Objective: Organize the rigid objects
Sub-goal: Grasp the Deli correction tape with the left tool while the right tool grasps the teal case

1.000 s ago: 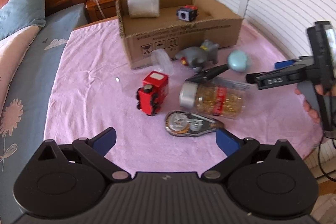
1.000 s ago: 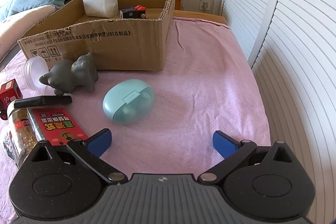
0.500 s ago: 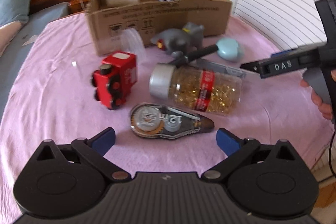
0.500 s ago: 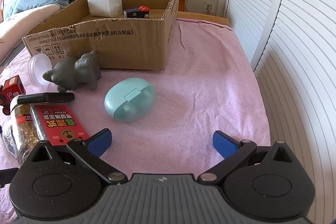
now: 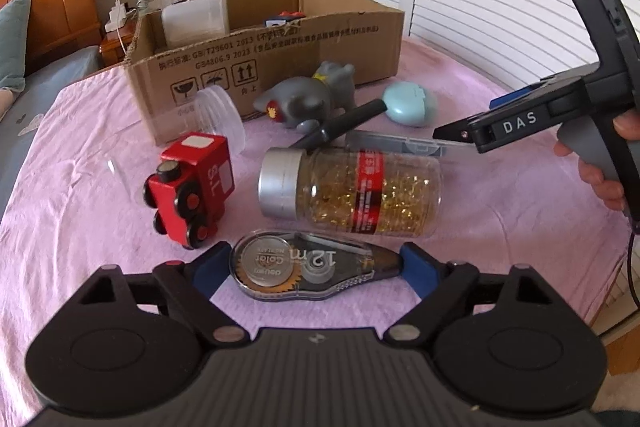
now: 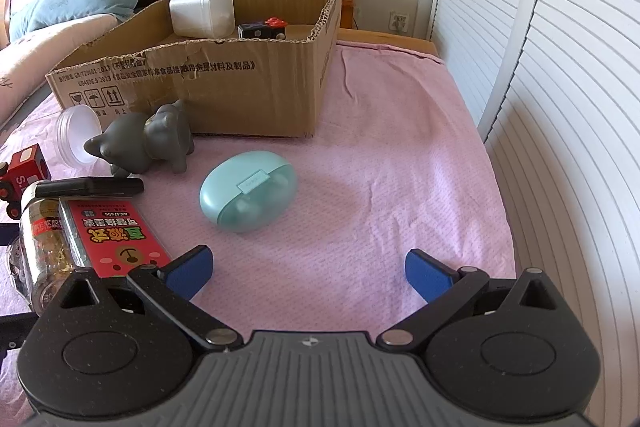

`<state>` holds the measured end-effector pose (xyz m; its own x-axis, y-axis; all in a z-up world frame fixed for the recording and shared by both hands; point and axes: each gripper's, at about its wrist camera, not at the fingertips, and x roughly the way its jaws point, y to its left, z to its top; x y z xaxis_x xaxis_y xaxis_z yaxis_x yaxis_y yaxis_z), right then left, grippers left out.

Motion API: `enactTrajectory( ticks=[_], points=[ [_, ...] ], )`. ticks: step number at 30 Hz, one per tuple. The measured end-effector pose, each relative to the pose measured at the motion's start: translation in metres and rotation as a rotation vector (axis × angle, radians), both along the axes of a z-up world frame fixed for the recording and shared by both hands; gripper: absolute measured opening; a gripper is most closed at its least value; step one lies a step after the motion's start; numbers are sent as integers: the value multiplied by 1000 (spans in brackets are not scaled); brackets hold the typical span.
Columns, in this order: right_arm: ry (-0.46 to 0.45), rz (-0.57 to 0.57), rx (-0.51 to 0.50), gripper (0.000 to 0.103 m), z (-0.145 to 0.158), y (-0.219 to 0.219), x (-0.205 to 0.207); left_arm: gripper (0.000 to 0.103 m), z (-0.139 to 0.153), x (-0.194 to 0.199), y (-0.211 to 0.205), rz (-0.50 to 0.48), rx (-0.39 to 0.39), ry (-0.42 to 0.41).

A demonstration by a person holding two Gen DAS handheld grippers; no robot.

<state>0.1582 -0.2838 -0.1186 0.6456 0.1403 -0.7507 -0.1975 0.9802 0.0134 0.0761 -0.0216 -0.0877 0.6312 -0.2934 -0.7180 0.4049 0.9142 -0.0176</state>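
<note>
My left gripper (image 5: 314, 269) is open, its blue fingertips either side of a correction tape dispenser (image 5: 310, 267) lying on the pink cloth. Just beyond lie a red toy train (image 5: 190, 183) and a clear jar of gold pins (image 5: 352, 191). My right gripper (image 6: 308, 269) is open and empty, just short of a mint oval case (image 6: 248, 191). It also shows in the left wrist view (image 5: 512, 119), held by a hand. An open cardboard box (image 6: 224, 83) stands behind.
A grey toy animal (image 6: 146, 141), a clear plastic lid (image 6: 76, 135), a black marker (image 6: 88, 187) and a red-labelled flat pack (image 6: 116, 235) lie before the box. The box holds a white container (image 6: 202, 13) and a small dark toy. White shutters (image 6: 560, 67) line the right side.
My left gripper has moved forward and down, so the correction tape now sits between its fingertips. My right gripper has edged slightly toward the mint case.
</note>
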Motion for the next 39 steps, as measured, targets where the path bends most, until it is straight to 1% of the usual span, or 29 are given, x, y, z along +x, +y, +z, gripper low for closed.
enactTrajectory(
  ticks=[4,8,11,13,16,20,22,25,30,33,35,37,39],
  points=[
    [10,-5,-4,103,1,0,1,90,-1,-5,12,51,0,0],
    [53,-8,-9,103,4,3,9,90,-1,-10,29,96,-3,0],
    [65,-3,65,103,14,3,17,90,-1,-13,36,111,-5,-1],
    [61,-8,84,103,20,6,26,90,-2,-13,37,107,-7,-6],
    [56,-17,45,103,20,18,42,90,-1,-13,37,103,-7,-9],
    [75,-29,-6,103,8,32,58,90,-1,-14,38,100,-9,-13],
    [67,-39,-44,103,4,37,60,90,-1,-14,38,102,-9,-13],
    [57,-45,-54,103,4,30,54,90,-2,-15,39,103,-10,-14],
    [56,-82,-59,103,3,6,43,90,-1,-15,39,98,-9,-16],
    [43,-69,-60,103,2,3,38,90,-2,-15,39,99,-10,-18],
    [29,-37,-52,99,2,6,37,90,-2,-15,38,103,-10,-19],
    [18,5,-35,90,1,10,38,90,-2,-16,38,108,-10,-20],
    [3,43,-29,84,3,14,38,90,-2,-16,38,112,-10,-20]
  ],
)
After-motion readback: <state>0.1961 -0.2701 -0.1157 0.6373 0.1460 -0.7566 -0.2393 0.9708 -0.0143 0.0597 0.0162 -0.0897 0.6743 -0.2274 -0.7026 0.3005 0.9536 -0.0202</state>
